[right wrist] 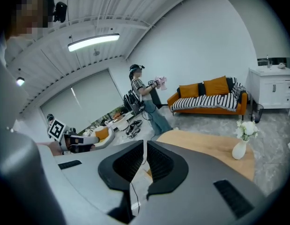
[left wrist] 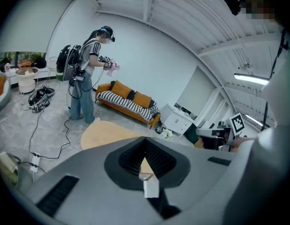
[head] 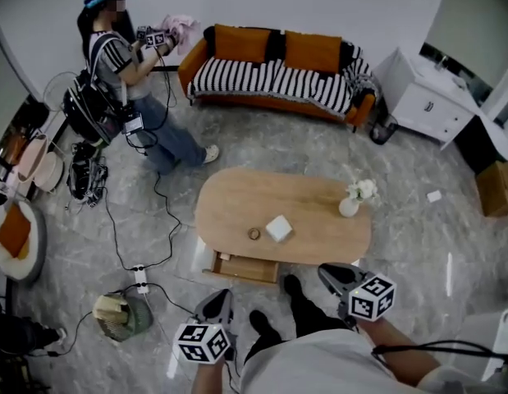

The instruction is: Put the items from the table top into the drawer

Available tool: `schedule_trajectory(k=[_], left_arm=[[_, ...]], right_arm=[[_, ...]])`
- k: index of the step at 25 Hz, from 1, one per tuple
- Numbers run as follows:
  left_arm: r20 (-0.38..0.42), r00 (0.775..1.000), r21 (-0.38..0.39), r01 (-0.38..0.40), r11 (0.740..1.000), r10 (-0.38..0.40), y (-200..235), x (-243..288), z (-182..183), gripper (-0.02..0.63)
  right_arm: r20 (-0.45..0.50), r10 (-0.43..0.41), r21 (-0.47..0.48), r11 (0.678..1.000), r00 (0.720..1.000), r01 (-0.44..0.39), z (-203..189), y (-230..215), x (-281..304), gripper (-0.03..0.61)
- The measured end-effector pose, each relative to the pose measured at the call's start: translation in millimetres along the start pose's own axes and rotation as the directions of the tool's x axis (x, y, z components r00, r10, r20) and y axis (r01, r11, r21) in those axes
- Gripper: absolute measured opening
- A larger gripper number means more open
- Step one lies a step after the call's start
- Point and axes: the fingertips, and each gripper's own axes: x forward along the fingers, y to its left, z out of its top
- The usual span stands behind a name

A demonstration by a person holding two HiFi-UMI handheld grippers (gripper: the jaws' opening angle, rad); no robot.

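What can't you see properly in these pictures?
- Inside of the drawer: head view, the table top covers most of it.
- Small round thing on the table: head view, too small to name.
- Near part of the table: left tool view, hidden behind the left tool.
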Motion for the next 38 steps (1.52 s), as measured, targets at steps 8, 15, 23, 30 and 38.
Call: schedule_trajectory(k=[8,15,23,30,38], left_arm=[[0.083,0.994,-0.051,-0.065,0.997,0.069,-7,39,16,0.002],[0.066,0.978,-0.077,-0.192,0.978,0.197,6,72,6,0.002],[0.015,0.964,-0.091,-0.262,0.961,0.265,15,104,-15,0.002],[-0.029,0.964,-0.099,-0.267,0.959,0.265,33,147,-40,0.002],[-0.087,0.962,-0.103,-0.268,0.958,0.26,61,188,-78,0.002]], right_arm=[[-0.122,0.148,0.011,0.989,0.981,-0.148,11,-52,44,0.044],[-0.209,0.213,0.097,0.976,0.955,-0.196,-4,-97,91,0.046],[-0.32,0.283,0.207,0.952,0.904,-0.224,-40,-142,133,0.046],[-0.413,0.287,0.24,0.95,0.864,-0.2,-79,-180,177,0.046],[-0.467,0.265,0.258,0.953,0.843,-0.157,-125,-213,227,0.078]])
